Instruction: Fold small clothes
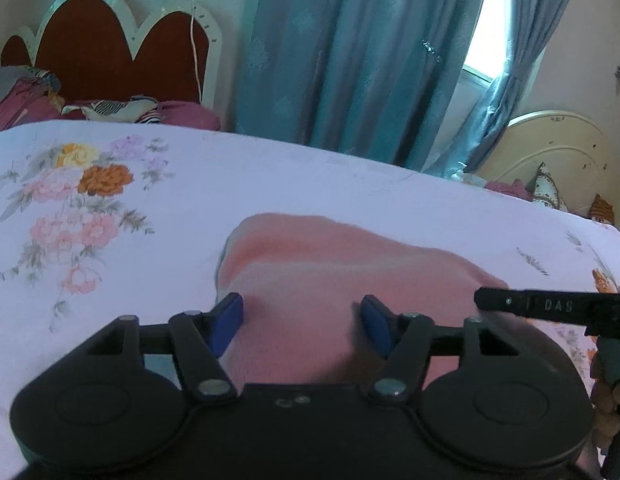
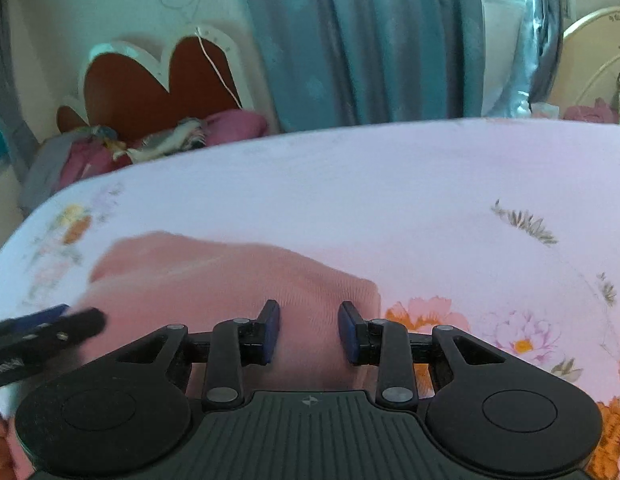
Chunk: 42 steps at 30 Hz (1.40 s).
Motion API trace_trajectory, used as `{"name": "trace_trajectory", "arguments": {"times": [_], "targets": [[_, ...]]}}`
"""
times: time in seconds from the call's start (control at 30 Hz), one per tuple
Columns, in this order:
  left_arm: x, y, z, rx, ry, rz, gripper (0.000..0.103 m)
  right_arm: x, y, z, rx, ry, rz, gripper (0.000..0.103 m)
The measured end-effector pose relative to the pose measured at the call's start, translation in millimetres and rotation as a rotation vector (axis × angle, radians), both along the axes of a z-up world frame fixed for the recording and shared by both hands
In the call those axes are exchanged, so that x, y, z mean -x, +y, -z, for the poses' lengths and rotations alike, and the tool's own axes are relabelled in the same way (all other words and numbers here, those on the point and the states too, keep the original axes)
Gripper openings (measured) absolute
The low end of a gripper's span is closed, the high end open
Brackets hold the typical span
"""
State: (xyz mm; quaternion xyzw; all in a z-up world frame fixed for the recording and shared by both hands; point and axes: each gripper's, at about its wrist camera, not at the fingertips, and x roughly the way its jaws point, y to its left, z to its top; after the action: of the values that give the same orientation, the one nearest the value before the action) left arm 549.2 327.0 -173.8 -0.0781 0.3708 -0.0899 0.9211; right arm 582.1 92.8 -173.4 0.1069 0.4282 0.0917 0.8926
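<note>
A small pink garment [image 1: 310, 264] lies folded on the white floral bedsheet [image 1: 270, 176]. It also shows in the right wrist view [image 2: 214, 280]. My left gripper [image 1: 302, 324] is open, its blue pads either side of the garment's near part, just above it. My right gripper [image 2: 309, 330] is open over the garment's right near corner, holding nothing. The right gripper's finger shows at the right of the left wrist view [image 1: 550, 306]. The left gripper's finger shows at the left of the right wrist view [image 2: 50, 330].
A red scalloped headboard [image 1: 110, 52] with piled bedding [image 1: 110, 110] stands at the far left. Teal curtains [image 1: 350, 60] hang behind the bed. A cream headboard [image 1: 550, 152] is at the far right. The sheet's far edge [image 2: 350, 128] runs across.
</note>
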Motion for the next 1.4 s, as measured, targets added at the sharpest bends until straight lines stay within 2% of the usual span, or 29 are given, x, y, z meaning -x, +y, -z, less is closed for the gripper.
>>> {"name": "trace_trajectory", "arguments": {"times": [0.1, 0.2, 0.33, 0.47, 0.67, 0.8, 0.9, 1.07, 1.2, 1.27, 1.4], "targets": [[-6, 3, 6, 0.016, 0.044, -0.031, 0.077, -4, 4, 5, 0.019, -0.009, 0.01, 0.032], [-9, 17, 7, 0.125, 0.12, -0.076, 0.076, -5, 0, -2, -0.005, 0.027, 0.024, 0.032], [12, 15, -9, 0.061, 0.048, -0.037, 0.074, 16, -5, -28, 0.007, -0.022, -0.004, 0.032], [42, 14, -20, 0.024, 0.018, 0.012, 0.073, 51, -8, -44, -0.001, -0.043, -0.038, 0.032], [71, 7, -16, -0.007, 0.046, 0.023, 0.073, 98, -3, -42, 0.038, -0.042, -0.069, 0.032], [75, 4, -12, -0.01, 0.067, -0.001, 0.075, 104, -2, -20, 0.08, 0.015, -0.045, 0.032], [74, 2, -9, -0.023, 0.073, -0.01, 0.078, 100, -8, -7, 0.041, 0.047, -0.006, 0.032], [83, 1, -18, -0.04, 0.086, -0.021, 0.076, 112, -16, -18, 0.02, 0.052, 0.01, 0.032], [102, 0, -23, -0.035, 0.093, -0.011, 0.075, 139, -14, -33, 0.013, 0.032, -0.033, 0.032], [115, -1, -20, -0.051, 0.09, 0.003, 0.075, 153, -15, -33, 0.034, 0.033, -0.038, 0.032], [124, 0, -1, -0.041, 0.15, 0.017, 0.075, 169, -19, -22, 0.055, 0.064, -0.017, 0.032]]}}
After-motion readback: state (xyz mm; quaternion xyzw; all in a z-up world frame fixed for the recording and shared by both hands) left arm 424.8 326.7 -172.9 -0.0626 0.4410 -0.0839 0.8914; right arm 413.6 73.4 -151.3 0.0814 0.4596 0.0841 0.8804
